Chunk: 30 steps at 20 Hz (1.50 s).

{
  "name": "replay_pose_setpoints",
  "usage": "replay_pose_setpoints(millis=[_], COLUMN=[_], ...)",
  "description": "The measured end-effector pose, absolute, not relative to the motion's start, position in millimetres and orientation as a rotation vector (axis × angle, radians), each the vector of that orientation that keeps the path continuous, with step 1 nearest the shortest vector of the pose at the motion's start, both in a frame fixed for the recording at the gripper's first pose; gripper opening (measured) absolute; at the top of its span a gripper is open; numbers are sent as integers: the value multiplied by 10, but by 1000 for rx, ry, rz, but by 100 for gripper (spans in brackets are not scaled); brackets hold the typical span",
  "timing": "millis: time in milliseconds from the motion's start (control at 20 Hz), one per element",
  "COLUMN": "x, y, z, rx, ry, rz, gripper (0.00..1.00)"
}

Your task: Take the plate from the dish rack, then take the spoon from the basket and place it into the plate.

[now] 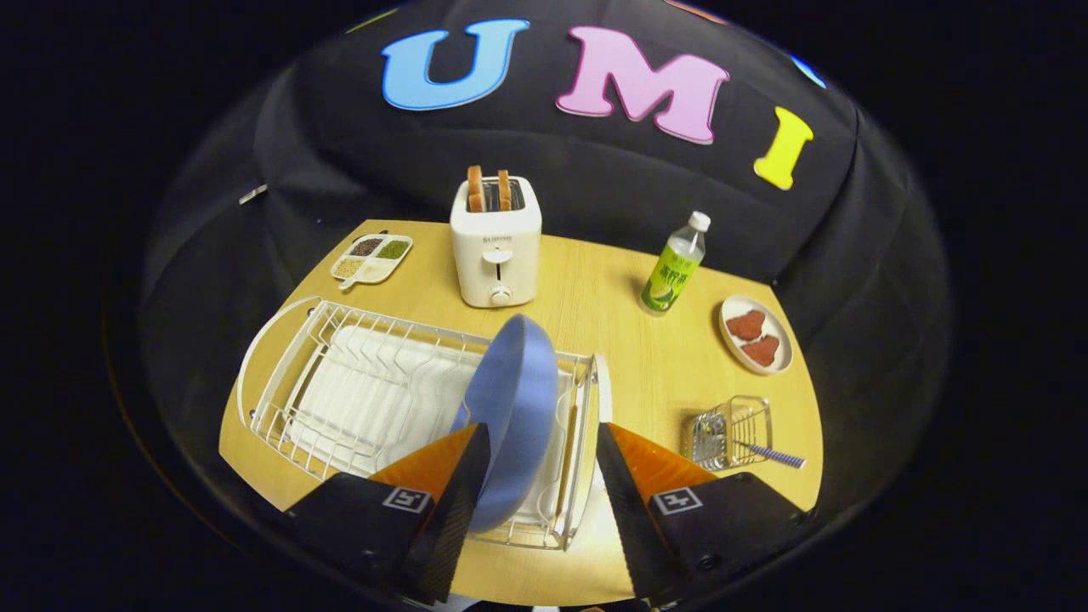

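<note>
Gripper (544, 442) spread wide around the blue plate (514, 408) standing upright in the dish rack (357, 391) — one finger seemingly touching, the other apart.

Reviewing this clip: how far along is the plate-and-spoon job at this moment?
Nothing looks finished yet. The blue plate stands on edge in the white dish rack. In hand: the gripper is open, with the plate's lower part between its fingers, one finger close against the plate and the other apart from it. Left: lifting the plate out, then moving the spoon from the wire basket into it.
</note>
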State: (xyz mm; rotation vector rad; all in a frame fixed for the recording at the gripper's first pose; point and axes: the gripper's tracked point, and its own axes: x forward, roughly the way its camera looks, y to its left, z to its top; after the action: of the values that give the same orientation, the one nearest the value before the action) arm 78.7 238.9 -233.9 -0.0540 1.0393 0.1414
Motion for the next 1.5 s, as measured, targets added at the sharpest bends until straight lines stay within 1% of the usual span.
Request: replay_pose_setpoints(millis=[150,250,300,450,600,750,850,950,1100,1300,1500], x=[856,890,913,913,1028,1082,1132,1210,1205,1155,1043], y=[2524,2539,2565,2535,2537,2556,2453,2317,2417,2304,2161], z=[-2437,-2451,-2465,-2430,-2338,-2213,-2141,-2056,-2068,-2100,-2015], rx=[35,60,67,56,53,22,-1,-24,51,94,205], ry=[1082,1098,1089,1077,1021,992,958,918,943,943,947], rz=[147,135,142,129,105,93,45,-7,29,61,106], gripper=[65,44,39,35,30,29,29,27,22,19,19])
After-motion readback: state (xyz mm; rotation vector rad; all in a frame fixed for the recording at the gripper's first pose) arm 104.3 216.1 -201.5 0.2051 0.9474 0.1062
